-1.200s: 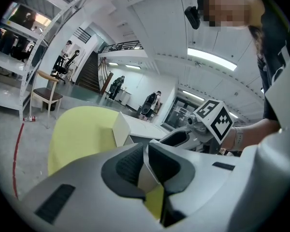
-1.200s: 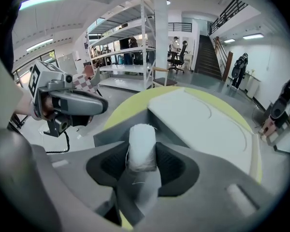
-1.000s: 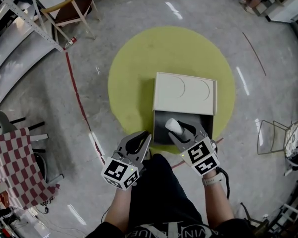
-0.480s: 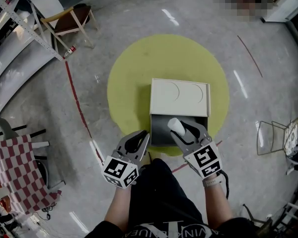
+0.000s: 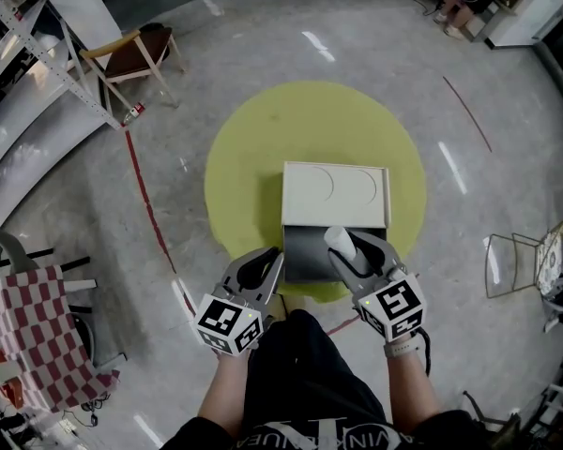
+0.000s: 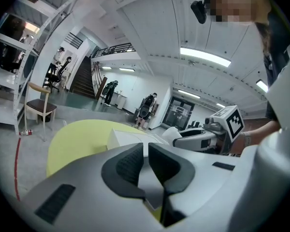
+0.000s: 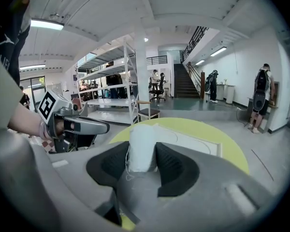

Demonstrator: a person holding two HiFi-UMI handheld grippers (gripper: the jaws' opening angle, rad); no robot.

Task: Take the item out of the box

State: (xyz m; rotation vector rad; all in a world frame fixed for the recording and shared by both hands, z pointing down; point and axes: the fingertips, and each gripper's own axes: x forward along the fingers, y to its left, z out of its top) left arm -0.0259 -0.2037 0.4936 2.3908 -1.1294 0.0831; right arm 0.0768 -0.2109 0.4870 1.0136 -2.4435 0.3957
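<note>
Head view: the box (image 5: 335, 194) sits mid-frame on a yellow floor circle (image 5: 253, 148), its dark inside open toward the person. The right gripper (image 5: 350, 248) holds a white roll (image 5: 339, 241) above the box's near edge. The left gripper (image 5: 260, 268) hovers lower left of the box.

Left gripper view: jaws pressed together with nothing between them; the box (image 6: 128, 137) lies beyond.

Right gripper view: jaws clamped on the roll (image 7: 142, 146), which stands upright mid-frame.

Grey glossy floor (image 5: 507, 111), yellow circle (image 5: 263, 139), wooden chair (image 5: 131, 50), metal shelving (image 7: 106, 86), checked cloth (image 5: 28, 317), staircase (image 7: 186, 83)
</note>
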